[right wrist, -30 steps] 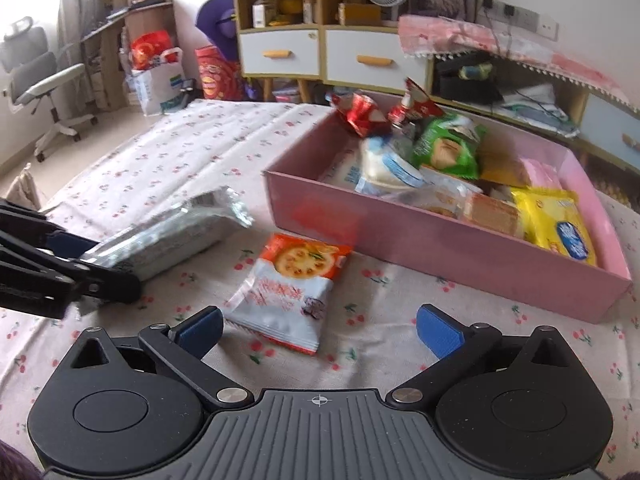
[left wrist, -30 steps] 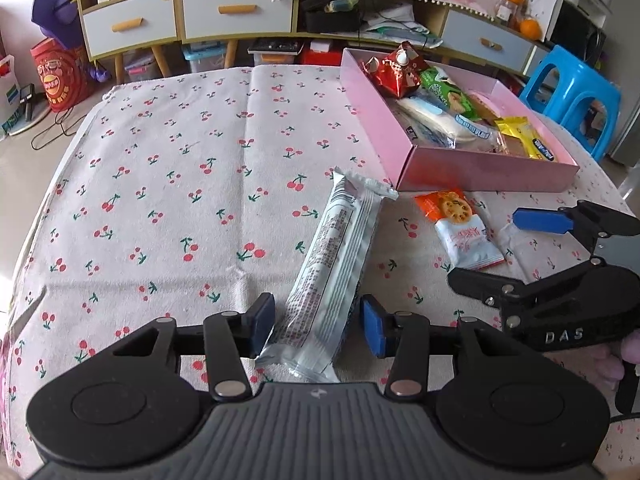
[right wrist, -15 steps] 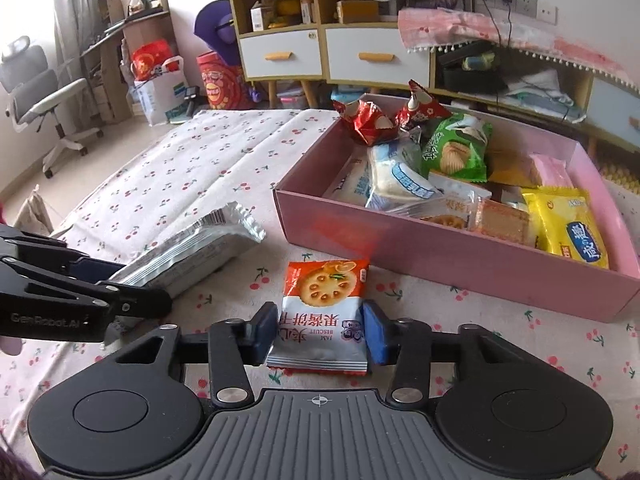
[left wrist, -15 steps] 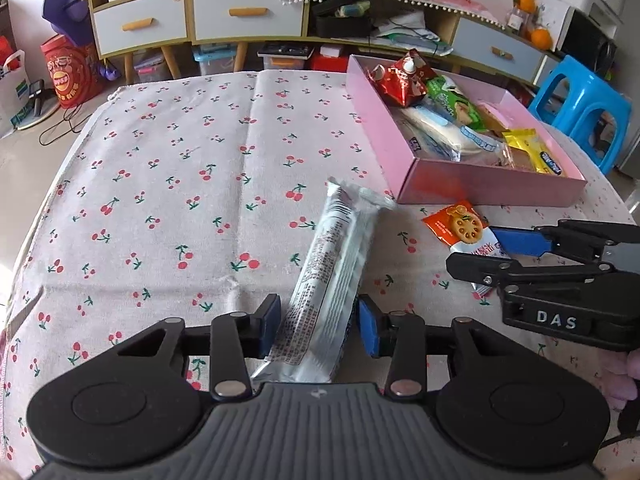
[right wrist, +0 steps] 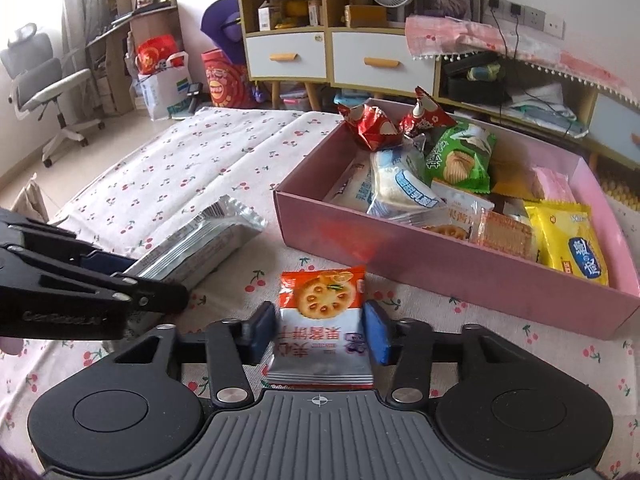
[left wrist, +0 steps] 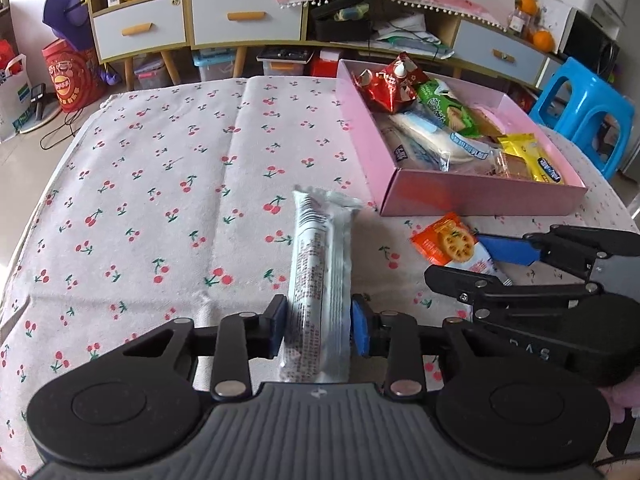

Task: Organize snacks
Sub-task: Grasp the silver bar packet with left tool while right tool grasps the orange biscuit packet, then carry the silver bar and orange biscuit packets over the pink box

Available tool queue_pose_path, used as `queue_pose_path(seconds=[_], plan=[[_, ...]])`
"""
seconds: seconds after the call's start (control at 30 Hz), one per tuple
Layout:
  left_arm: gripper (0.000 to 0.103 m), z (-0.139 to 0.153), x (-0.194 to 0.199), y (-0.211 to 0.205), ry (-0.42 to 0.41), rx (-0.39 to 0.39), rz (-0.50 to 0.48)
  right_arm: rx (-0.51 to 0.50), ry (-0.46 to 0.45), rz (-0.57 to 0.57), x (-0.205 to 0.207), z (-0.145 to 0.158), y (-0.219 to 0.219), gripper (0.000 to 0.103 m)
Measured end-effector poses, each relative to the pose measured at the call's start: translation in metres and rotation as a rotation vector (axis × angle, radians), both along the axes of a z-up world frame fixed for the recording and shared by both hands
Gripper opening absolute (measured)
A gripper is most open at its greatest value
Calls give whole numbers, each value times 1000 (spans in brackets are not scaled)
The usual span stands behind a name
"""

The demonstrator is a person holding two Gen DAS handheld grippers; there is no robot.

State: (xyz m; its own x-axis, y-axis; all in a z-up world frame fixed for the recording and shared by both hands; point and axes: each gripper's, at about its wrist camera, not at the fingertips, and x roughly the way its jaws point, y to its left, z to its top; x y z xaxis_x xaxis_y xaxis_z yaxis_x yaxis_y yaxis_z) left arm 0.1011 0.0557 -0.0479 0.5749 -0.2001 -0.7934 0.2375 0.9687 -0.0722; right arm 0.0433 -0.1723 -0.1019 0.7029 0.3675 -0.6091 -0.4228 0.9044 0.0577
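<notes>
Left wrist: cherry-print tablecloth (left wrist: 160, 184), drawer cabinet (left wrist: 192, 28) behind.

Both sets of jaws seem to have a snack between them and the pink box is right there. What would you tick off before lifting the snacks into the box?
1. Left gripper closed on the long silver packet: the jaws are closing and the pads look to touch its sides. Ok, though not yet settled.
2. Right gripper closed on the orange biscuit packet: pads at both edges. Ok.
3. Both packets lifted off the cherry tablecloth: not ok, they look to lie on it.
4. Pink box open on top: ok.
5. Free room in the box: cannot tell, it looks crowded with snacks.
6. The two grippers clear of each other: ok, apart but close.
</notes>
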Motion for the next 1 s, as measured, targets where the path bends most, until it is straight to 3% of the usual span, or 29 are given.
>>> queue_pose_path(seconds=[0.4, 0.53, 0.67, 1.0], plan=[[27, 8, 5, -3, 49, -65, 111, -54, 40, -3, -6, 19, -3, 39], [27, 11, 5, -3, 73, -60, 153, -19, 53, 1, -9, 34, -14, 39], [27, 17, 6, 0, 94, -112, 201, 30, 64, -15, -10, 49, -31, 39], [27, 48, 13, -19, -16, -287, 229, 200, 39, -137, 7, 82, -87, 39]])
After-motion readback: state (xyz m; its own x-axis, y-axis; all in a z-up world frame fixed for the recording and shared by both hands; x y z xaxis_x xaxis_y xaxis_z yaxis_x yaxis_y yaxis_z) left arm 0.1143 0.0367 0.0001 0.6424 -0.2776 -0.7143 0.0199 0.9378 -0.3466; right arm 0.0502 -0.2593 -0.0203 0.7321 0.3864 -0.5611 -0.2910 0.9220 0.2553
